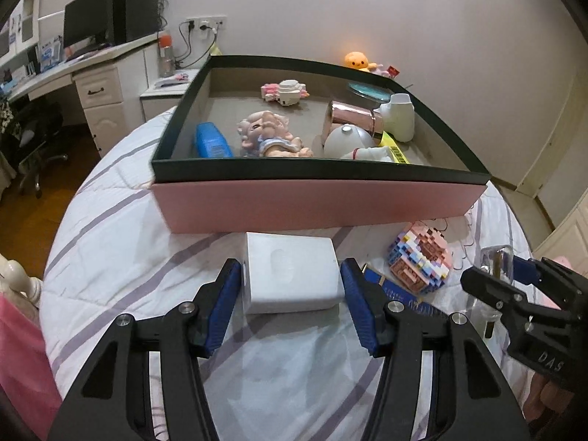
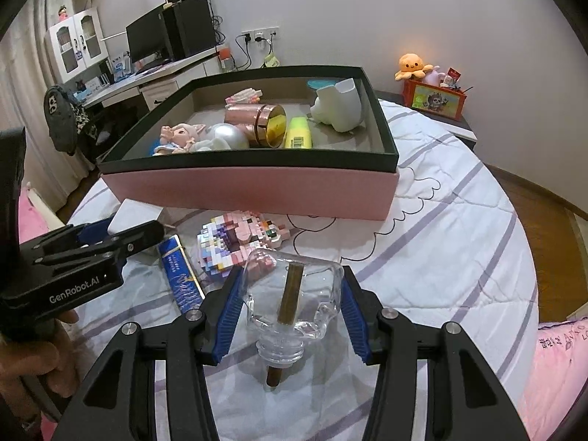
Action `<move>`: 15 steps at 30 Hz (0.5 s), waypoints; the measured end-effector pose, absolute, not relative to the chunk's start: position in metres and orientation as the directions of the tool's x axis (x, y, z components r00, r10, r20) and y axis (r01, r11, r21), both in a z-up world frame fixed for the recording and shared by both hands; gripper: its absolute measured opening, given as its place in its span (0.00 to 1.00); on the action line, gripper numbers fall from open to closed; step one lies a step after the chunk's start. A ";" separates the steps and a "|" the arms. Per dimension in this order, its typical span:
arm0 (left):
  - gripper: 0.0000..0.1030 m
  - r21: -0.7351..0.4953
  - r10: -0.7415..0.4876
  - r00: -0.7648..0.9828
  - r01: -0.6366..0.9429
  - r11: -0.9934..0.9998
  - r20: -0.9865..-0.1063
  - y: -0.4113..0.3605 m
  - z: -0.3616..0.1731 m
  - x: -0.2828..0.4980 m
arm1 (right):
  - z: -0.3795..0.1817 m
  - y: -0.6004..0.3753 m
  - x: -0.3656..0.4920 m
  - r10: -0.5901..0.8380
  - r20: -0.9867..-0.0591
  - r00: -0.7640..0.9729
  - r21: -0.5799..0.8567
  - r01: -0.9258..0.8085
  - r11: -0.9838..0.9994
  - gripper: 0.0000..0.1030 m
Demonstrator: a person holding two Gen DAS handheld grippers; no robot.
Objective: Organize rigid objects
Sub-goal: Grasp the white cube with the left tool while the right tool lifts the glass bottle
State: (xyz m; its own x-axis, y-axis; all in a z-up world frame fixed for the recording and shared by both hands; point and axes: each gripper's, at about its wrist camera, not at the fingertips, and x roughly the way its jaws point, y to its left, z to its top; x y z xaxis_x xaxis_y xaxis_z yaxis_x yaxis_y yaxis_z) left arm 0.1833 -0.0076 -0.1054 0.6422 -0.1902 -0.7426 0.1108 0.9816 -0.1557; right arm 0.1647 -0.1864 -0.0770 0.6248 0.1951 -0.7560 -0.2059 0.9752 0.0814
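A white rectangular box (image 1: 290,275) lies on the striped quilt in front of the pink storage box (image 1: 319,202). My left gripper (image 1: 292,268) is shut on it, a blue pad pressing each side. My right gripper (image 2: 292,275) is shut on a clear glass bottle (image 2: 294,294) with a brown stick inside, neck towards the camera, held just above the quilt. The left wrist view shows that bottle (image 1: 498,261) at the right. The storage box (image 2: 250,191), with a dark green rim, holds a doll (image 1: 272,136), a blue bottle (image 1: 211,139), a rose-gold cylinder (image 2: 257,121) and other items.
A pastel block figure (image 2: 242,239) and a flat blue pack (image 2: 180,279) lie on the quilt between the grippers. The bed's edges drop off left and right. A desk with a monitor (image 1: 86,22) stands at far left, and a nightstand with toys (image 2: 437,95) at far right.
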 end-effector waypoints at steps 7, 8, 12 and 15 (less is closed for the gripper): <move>0.55 -0.159 -0.187 0.662 0.103 0.982 -0.726 0.004 -0.094 0.167 | -0.067 -0.188 0.158 0.199 -0.740 0.643 0.081 -0.208 0.975 0.50; 0.54 -0.162 -0.188 0.662 0.102 0.982 -0.725 0.005 -0.093 0.165 | -0.067 -0.188 0.158 0.198 -0.739 0.644 0.080 -0.208 0.975 0.50; 0.54 -0.170 -0.194 0.668 0.103 0.980 -0.718 0.008 -0.089 0.158 | -0.064 -0.189 0.154 0.200 -0.734 0.649 0.083 -0.207 0.975 0.50; 0.53 -0.171 -0.200 0.680 0.110 0.979 -0.706 0.008 -0.082 0.154 | -0.059 -0.190 0.152 0.199 -0.727 0.657 0.082 -0.205 0.975 0.50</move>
